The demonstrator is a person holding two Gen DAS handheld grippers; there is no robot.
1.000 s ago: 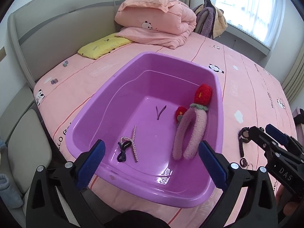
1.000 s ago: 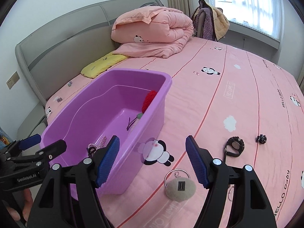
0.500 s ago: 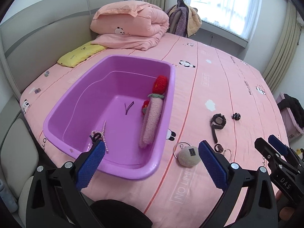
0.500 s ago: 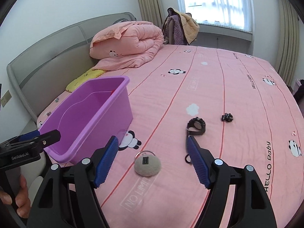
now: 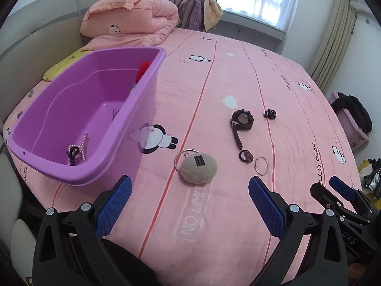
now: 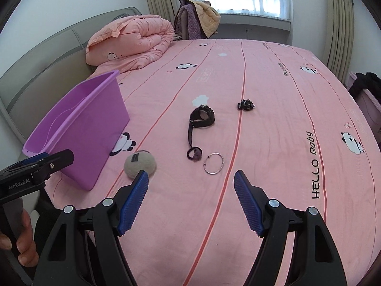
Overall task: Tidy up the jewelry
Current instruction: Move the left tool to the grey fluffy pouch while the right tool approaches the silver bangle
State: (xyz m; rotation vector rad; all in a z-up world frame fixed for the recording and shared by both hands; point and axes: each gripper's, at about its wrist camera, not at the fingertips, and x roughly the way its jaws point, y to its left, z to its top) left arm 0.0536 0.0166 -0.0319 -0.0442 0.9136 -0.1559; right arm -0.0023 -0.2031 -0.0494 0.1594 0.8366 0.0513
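Landmark: purple plastic bin point(image 5: 142, 109), standing on the pink panda-print bedsheet point(image 5: 214, 214).

Inside the bin: pearl strand point(image 5: 83, 146) and a dark hair tie point(image 5: 72, 153) at its near corner; a thin dark hairpin point(image 5: 116, 113) mid-floor; a red pom-pom piece point(image 5: 142, 69) against the far wall, partly hidden by the rim.

Outside the bin, on the sheet:
- Beige plush pouch on a metal ring point(image 5: 198, 168), just beside the bin's near corner.
- Purple-and-black hair tie point(image 5: 246, 156), beyond the pouch.
- Thin silver hoop point(image 5: 261, 165), just beside that hair tie.
- Black wristwatch point(image 5: 241, 121), farther out, strap trailing toward the hair tie.
- Small black clip point(image 5: 270, 113), farthest from the bin.

Tools: left gripper point(image 5: 189, 205) spread wide, empty, over the sheet before the pouch. Right gripper point(image 6: 190, 197) likewise spread, empty, just short of the silver hoop.
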